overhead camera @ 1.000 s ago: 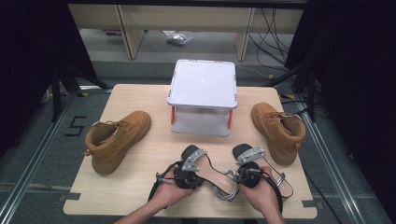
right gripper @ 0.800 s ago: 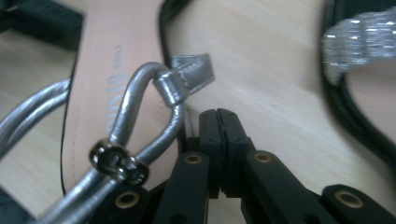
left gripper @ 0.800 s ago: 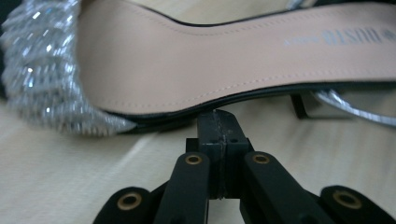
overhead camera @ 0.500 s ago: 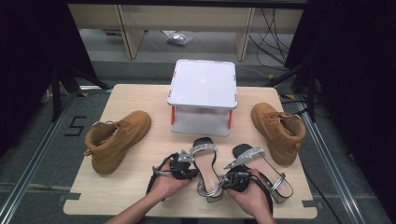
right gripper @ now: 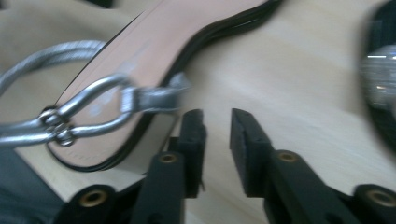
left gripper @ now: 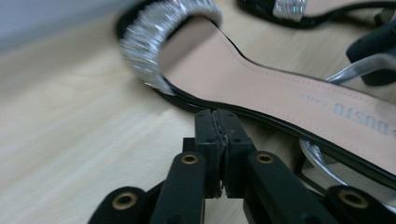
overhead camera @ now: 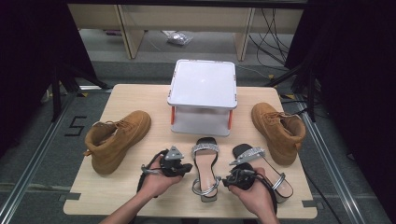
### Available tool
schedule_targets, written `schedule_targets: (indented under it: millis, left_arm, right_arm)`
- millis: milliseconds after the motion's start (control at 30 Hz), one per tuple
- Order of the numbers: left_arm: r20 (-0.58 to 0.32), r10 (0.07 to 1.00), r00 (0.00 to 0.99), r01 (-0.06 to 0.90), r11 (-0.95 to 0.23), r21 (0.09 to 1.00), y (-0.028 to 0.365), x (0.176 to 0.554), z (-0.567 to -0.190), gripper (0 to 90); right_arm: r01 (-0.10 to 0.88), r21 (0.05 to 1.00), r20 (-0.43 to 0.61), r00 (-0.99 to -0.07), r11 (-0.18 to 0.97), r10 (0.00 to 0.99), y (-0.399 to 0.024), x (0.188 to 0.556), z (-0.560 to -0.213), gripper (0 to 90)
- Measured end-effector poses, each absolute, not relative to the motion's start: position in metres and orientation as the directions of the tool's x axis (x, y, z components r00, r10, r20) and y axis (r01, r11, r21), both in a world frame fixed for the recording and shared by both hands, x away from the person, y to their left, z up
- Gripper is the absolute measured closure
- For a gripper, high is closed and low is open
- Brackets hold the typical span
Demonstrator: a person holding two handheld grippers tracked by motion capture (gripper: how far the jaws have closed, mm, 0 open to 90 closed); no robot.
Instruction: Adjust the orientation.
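A black sandal [overhead camera: 205, 164] with a silver toe strap lies flat on the wooden table [overhead camera: 126, 196], toe toward the white stand. In the left gripper view its tan insole [left gripper: 261, 88] lies just beyond my left gripper [left gripper: 217, 127]. The jaws have just been opening, but the pads still meet with nothing between them. My left gripper [overhead camera: 186, 167] sits to the sandal's left. My right gripper [overhead camera: 227, 179] is at the heel's right. Its jaws [right gripper: 217, 123] have just been opening and stand apart, empty, beside the silver ankle strap [right gripper: 93, 105]. A second sandal [overhead camera: 273, 173] lies to the right.
A white two-tier stand [overhead camera: 203, 84] sits at the table's back middle. One tan boot [overhead camera: 116, 140] stands on the left side and another tan boot [overhead camera: 278, 130] on the right. The floor beyond holds shelving and cables.
The middle sandal has swung from lying slantwise to pointing straight at the stand. My left gripper has drawn away to the left. The right gripper's jaws have parted.
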State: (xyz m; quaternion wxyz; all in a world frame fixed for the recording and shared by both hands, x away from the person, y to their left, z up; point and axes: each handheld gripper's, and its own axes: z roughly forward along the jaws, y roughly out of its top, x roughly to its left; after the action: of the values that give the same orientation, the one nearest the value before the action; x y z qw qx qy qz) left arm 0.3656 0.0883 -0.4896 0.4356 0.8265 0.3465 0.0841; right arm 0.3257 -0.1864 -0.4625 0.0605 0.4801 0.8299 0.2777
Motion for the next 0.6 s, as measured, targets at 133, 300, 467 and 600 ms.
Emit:
schedule_targets:
  millis: [133, 300, 467, 600]
  left_arm:
    - [-0.168, 0.665, 0.727, 0.482, -0.320, 0.816, 0.107, 0.363, -0.480, 83.9]
    - [-0.159, 0.699, 0.697, 0.455, -0.261, 0.851, 0.128, 0.363, -0.469, 78.8]
    - [-0.141, 0.711, 0.689, 0.426, -0.239, 0.873, 0.132, 0.367, -0.461, 74.6]
    - [-0.140, 0.715, 0.685, 0.414, -0.225, 0.882, 0.133, 0.370, -0.454, 74.4]
  right_arm:
    - [0.787, 0.523, 0.191, -0.481, 0.326, 0.856, -0.198, 0.329, -0.452, 64.2]
    - [0.820, 0.525, 0.246, -0.403, 0.228, 0.882, -0.203, 0.335, -0.446, 57.0]
    - [0.817, 0.535, 0.250, -0.397, 0.215, 0.883, -0.202, 0.335, -0.443, 55.5]
    - [0.807, 0.550, 0.242, -0.399, 0.213, 0.885, -0.203, 0.335, -0.441, 54.0]
